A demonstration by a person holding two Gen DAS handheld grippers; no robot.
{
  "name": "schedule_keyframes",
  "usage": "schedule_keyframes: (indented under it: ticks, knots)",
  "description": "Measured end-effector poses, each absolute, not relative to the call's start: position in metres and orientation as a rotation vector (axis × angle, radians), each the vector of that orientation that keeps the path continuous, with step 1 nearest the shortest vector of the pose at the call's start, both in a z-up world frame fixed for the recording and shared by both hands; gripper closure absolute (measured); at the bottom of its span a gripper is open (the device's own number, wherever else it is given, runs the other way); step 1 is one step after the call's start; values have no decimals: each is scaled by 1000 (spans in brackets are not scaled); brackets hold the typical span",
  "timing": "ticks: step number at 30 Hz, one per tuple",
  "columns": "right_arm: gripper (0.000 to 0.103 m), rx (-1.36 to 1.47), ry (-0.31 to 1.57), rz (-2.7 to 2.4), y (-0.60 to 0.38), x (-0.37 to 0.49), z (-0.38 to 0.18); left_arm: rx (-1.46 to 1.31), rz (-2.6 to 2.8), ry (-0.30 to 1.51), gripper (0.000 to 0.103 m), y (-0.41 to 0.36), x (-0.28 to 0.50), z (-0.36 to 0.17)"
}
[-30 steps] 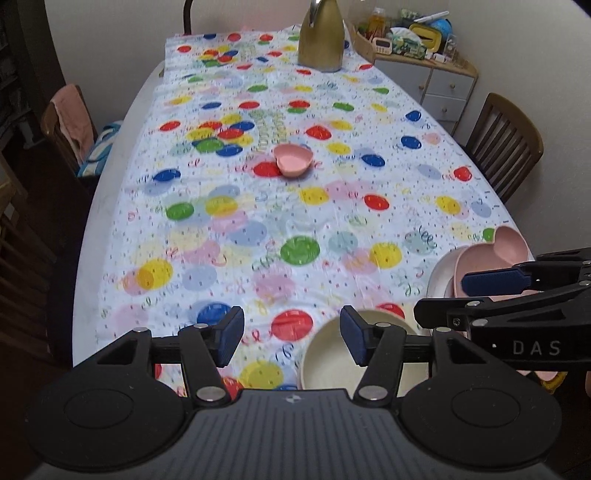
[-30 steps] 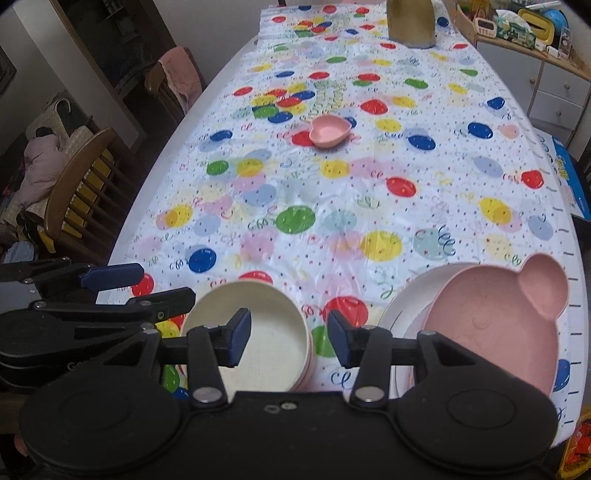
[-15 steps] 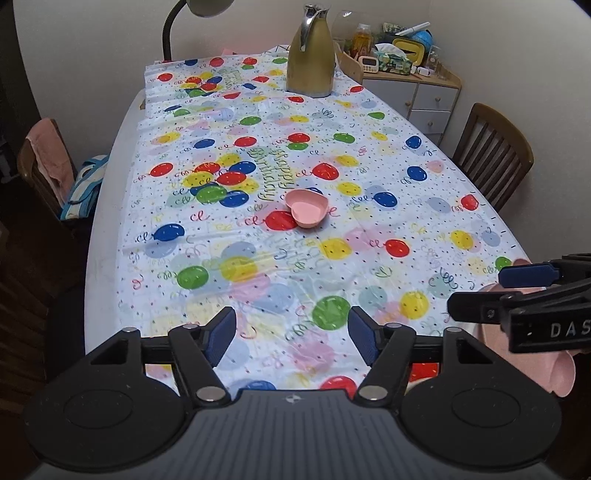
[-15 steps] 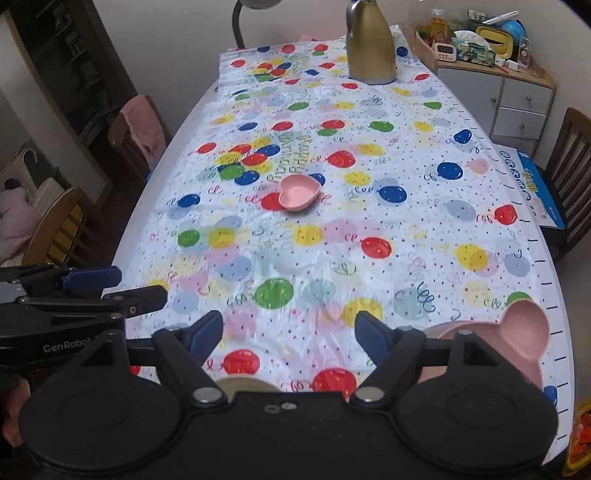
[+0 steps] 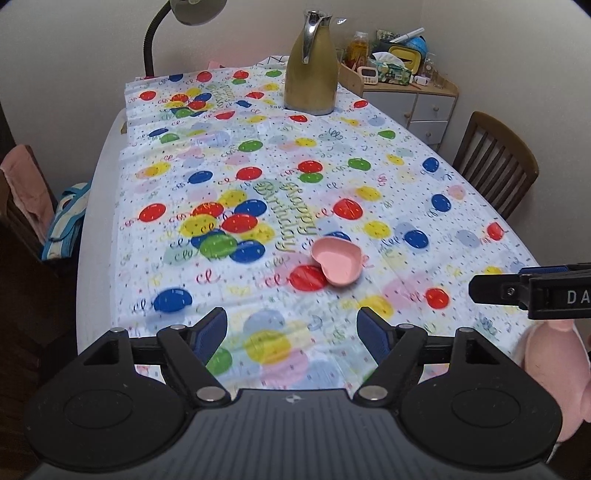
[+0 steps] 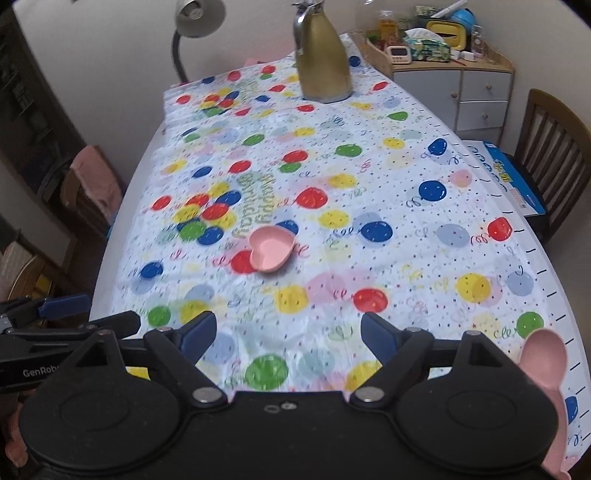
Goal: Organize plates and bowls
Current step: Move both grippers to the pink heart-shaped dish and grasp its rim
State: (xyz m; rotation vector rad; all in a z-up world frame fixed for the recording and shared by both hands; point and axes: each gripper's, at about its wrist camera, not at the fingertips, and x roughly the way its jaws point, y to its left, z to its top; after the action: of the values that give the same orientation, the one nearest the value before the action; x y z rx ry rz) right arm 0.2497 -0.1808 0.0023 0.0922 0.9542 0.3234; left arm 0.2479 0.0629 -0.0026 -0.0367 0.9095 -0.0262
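Both claws are up over the near end of the table right now. My left gripper [image 5: 291, 330] has its jaws opening with nothing between them, just balloon-print tablecloth [image 5: 258, 155] underneath. Same for my right gripper [image 6: 288, 334]: jaws opening, nothing in them.

The small pink heart-shaped bowl [image 5: 337, 266] sits alone mid-table, ahead of both grippers and well apart from them, with a clear run of cloth in between. The pink bear-eared plate [image 6: 546, 356] pokes out at the near right edge, mostly hidden behind the right gripper's body.

Further back there's a tall gold metal jug [image 5: 312, 62] at the far end, a gooseneck desk lamp [image 5: 177, 22] on the far left, and a wooden chair [image 5: 496, 162] on the right.
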Motion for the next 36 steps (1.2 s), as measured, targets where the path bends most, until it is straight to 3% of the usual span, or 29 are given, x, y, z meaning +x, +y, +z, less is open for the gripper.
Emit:
schedule_keyframes:
  ticks: [18,29,33,36]
  knots:
    - [18,144,991,190,-149,339,-44,-120,-46,966,26,78,361,-61]
    - [36,84,1050,216,-126,370,-84,-173,-58,1054,26,80,402,-109]
    - [51,75,1078,220,-122,379,-100,-219,-69,1068,27,79,410,-121]
    - [57,85,1087,217,-120,382,-108,-212,-67,1077,28,74,415,-127]
